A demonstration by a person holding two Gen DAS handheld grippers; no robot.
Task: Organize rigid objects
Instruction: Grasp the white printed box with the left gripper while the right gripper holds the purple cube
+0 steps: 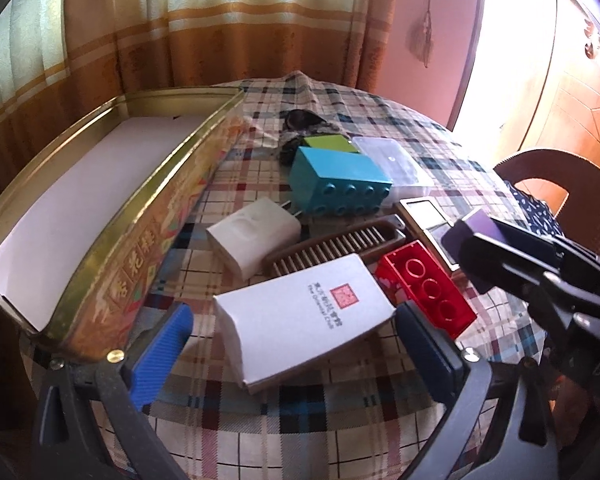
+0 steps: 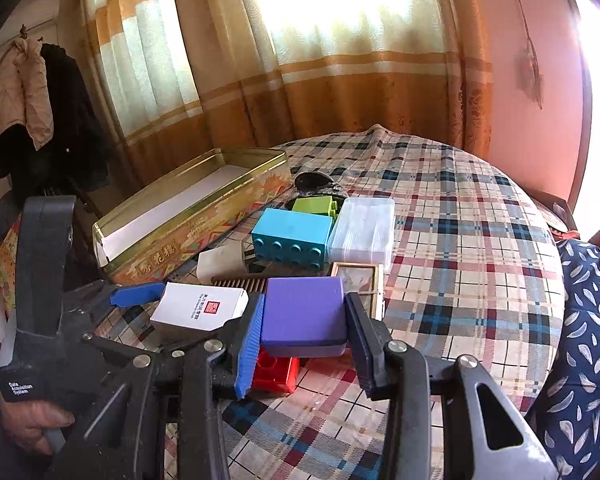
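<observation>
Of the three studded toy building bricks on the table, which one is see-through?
The red translucent plastic brick, lying beside the white cardboard box. The tablecloth pattern shows through it, while the large blue brick and the green brick behind it are opaque.

Matt white card box (image 1: 304, 312) between the left jaws, matt purple foam-like block (image 2: 304, 312) between the right jaws, glossy clear red plastic brick (image 1: 426, 292) beside, shiny gold metal tin (image 1: 100, 216), woven plaid cloth (image 1: 300, 420).
</observation>
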